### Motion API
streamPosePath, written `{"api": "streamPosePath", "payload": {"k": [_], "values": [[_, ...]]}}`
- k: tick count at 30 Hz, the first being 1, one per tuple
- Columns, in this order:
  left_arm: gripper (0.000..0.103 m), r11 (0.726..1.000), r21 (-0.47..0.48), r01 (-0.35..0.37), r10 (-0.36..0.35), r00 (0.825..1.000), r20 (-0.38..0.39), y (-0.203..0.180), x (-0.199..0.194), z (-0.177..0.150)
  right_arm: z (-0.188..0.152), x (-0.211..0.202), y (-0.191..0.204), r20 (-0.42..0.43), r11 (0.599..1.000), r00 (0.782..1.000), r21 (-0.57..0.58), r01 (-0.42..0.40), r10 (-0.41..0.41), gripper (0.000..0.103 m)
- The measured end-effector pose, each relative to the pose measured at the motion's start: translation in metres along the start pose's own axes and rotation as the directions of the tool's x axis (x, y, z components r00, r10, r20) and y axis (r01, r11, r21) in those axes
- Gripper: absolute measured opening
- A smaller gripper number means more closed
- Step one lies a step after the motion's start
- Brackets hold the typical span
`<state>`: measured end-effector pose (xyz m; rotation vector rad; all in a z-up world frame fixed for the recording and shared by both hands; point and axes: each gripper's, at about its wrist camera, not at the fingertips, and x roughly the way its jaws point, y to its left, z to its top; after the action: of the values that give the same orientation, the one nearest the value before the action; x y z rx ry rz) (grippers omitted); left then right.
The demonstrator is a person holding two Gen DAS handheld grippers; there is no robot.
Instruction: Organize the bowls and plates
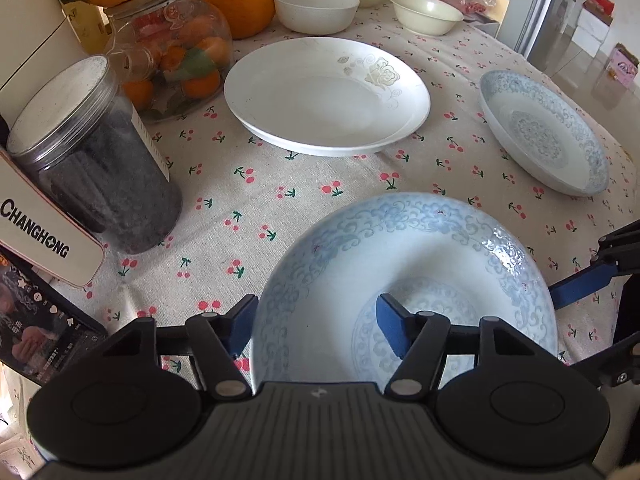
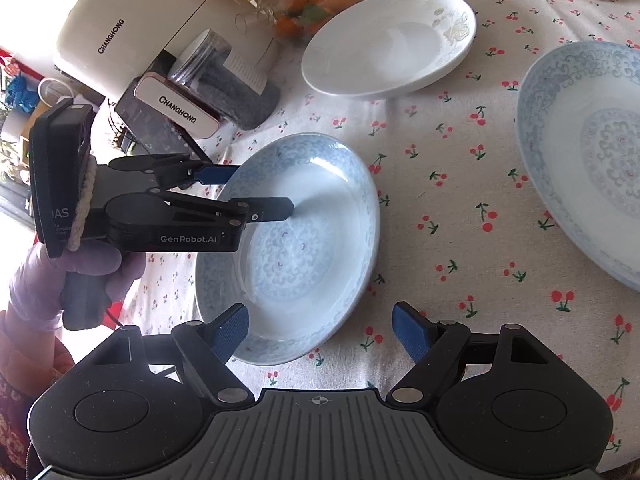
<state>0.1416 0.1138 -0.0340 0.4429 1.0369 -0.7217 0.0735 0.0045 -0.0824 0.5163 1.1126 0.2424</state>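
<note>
A blue-patterned plate lies on the cherry-print tablecloth. My left gripper is open and straddles the plate's near-left rim, one finger inside the dish and one outside. My right gripper is open and empty, hovering over the plate's right edge; its finger shows at the right in the left wrist view. A second blue-patterned plate lies to the right. A white plate with a rose lies beyond. Three white bowls stand at the back.
A dark-filled plastic jar, a glass jar of oranges, loose oranges and a white Changhong appliance crowd the left side. A phone lies at the near left. The table edge runs along the right.
</note>
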Motion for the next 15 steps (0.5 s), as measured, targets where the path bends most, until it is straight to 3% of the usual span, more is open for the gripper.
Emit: {"api": "streamPosePath", "payload": {"k": [3, 9, 15], "values": [[0.056, 1.0, -0.019, 0.011, -0.011, 1.0, 0.006, 0.004, -0.002, -0.003, -0.003, 0.006, 0.0, -0.002, 1.0, 1.0, 0.004, 0.008, -0.008, 0.078], [0.048, 0.995, -0.091, 0.047, -0.046, 0.999, 0.015, 0.017, -0.003, -0.007, -0.004, 0.009, -0.005, 0.02, 1.0, 1.0, 0.017, 0.021, -0.021, 0.056], [0.035, 0.99, -0.127, 0.059, -0.058, 0.998, 0.011, 0.024, -0.007, -0.011, -0.004, 0.01, -0.01, 0.03, 0.999, 0.999, 0.038, 0.017, -0.018, 0.042]]}}
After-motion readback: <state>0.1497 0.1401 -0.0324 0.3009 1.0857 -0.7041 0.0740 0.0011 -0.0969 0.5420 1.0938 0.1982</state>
